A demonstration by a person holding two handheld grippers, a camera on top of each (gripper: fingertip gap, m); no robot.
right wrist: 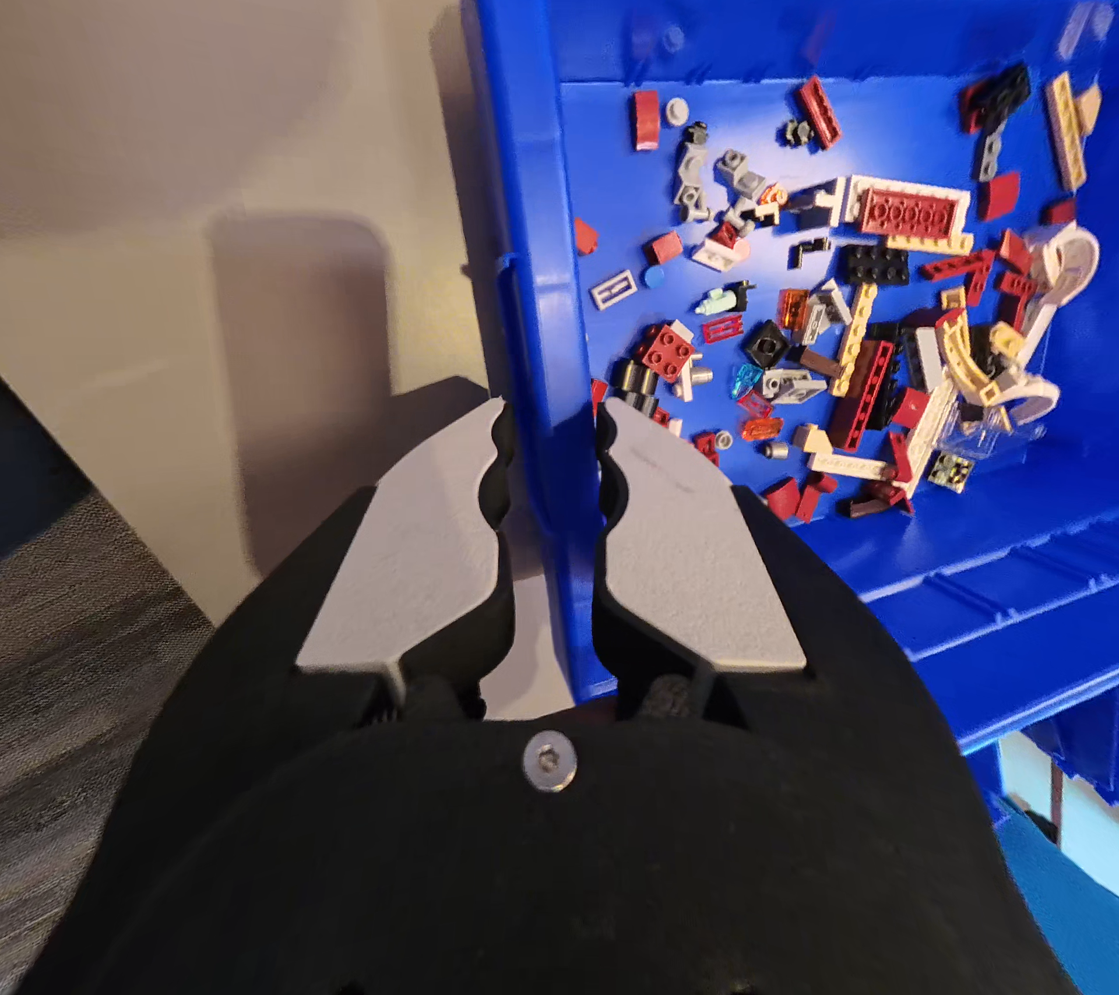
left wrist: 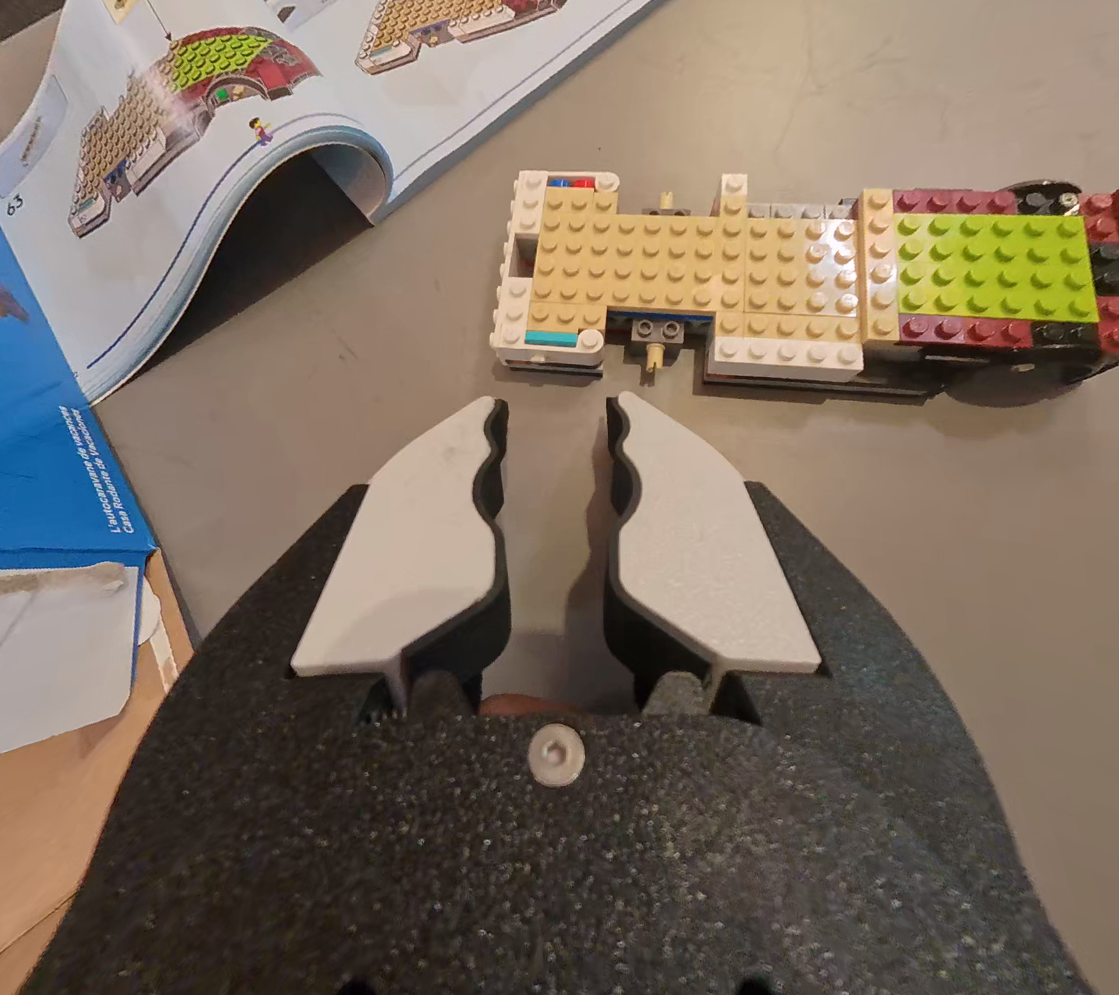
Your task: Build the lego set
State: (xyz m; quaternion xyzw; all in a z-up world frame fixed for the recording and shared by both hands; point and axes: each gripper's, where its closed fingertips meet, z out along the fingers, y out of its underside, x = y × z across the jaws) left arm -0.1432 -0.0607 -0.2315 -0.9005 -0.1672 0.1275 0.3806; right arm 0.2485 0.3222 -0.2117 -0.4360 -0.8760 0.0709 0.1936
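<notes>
While left hand-held gripper (left wrist: 557, 409) gapes bare nr brick model (left wrist: 787, 276), right hand-held gripper (right wrist: 552, 415) clamps blue bin (right wrist: 545, 300) wall.

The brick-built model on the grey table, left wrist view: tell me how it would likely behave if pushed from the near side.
The model lies long and flat, so it would probably slide rather than tip. A push near one end may swing it round. Being made of many small joined bricks, it could crack apart, and the thin tan pin sticking out looks easily snapped.
</notes>
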